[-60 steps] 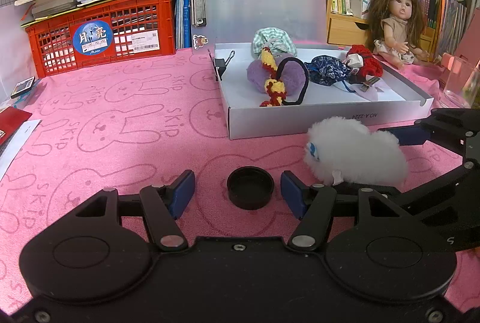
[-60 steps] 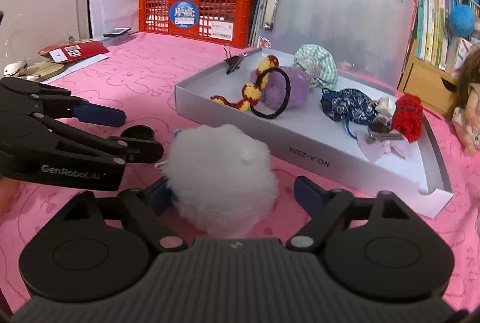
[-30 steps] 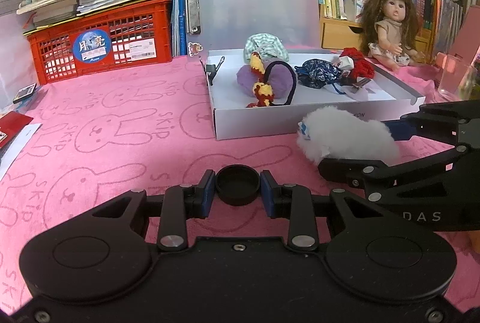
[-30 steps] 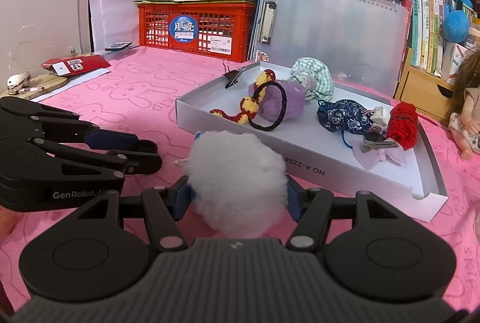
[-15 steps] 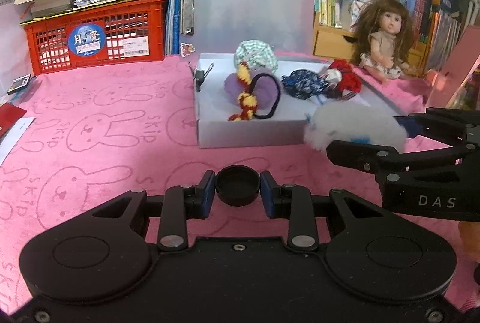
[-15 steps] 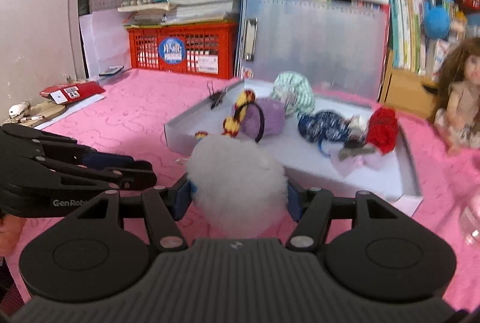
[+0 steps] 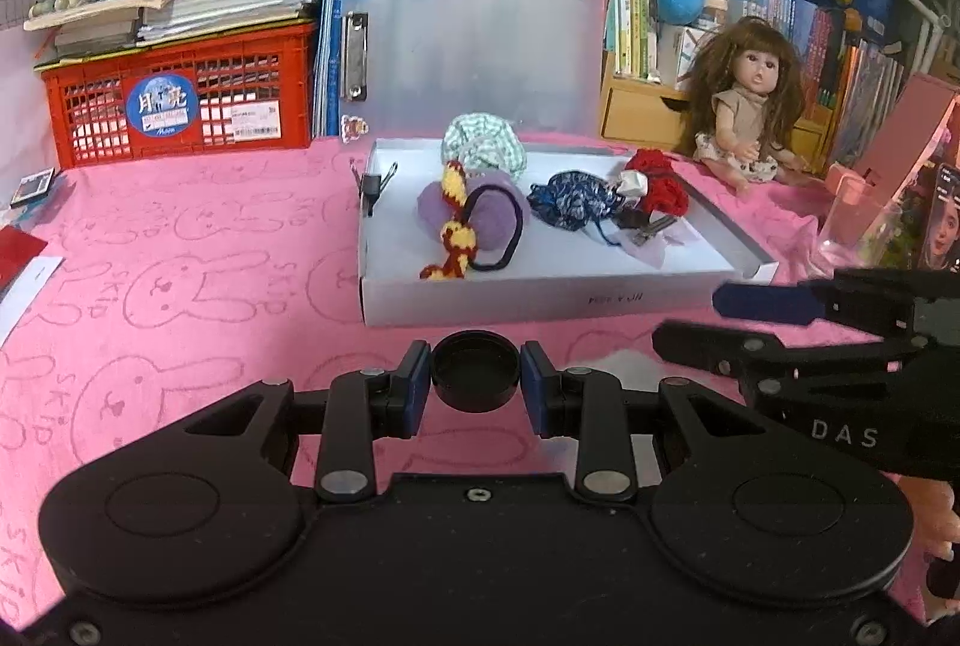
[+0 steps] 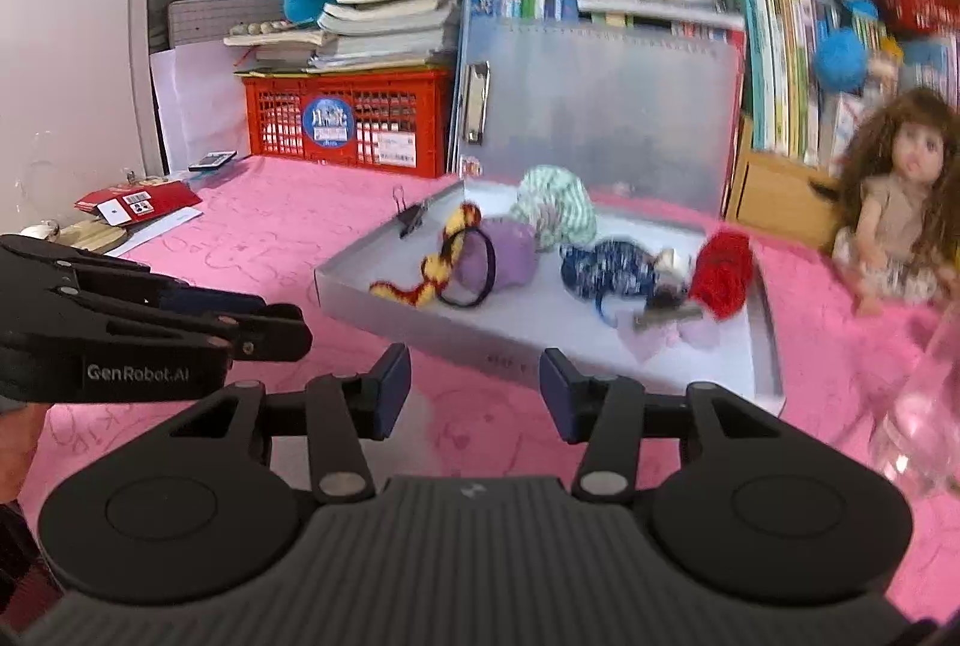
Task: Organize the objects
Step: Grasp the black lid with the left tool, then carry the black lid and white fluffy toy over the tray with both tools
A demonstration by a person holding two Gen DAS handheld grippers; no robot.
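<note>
My left gripper (image 7: 476,382) is shut on a small round black cap (image 7: 476,397), held above the pink cloth just in front of the white tray (image 7: 540,295). My right gripper (image 8: 474,391) has nothing between its blue pads, and its jaws are closing. It hovers near the tray's front wall (image 8: 420,328). In the left wrist view the right gripper (image 7: 720,322) reaches in from the right. A sliver of the white pom-pom (image 7: 621,361) shows on the cloth below it. The tray holds a purple pouch (image 7: 480,214), a black hair tie, and other fabric items.
A red crate (image 7: 180,105) stacked with books and a translucent clipboard folder (image 7: 480,57) stand behind the tray. A doll (image 7: 750,117) sits at the right, with a clear glass (image 7: 852,238) in front of it. A red packet (image 8: 138,202) and papers lie at the far left.
The white pom-pom is no longer between the right gripper's pads, and those pads stand closer together. Both grippers have risen slightly. The left still grips the black cap.
</note>
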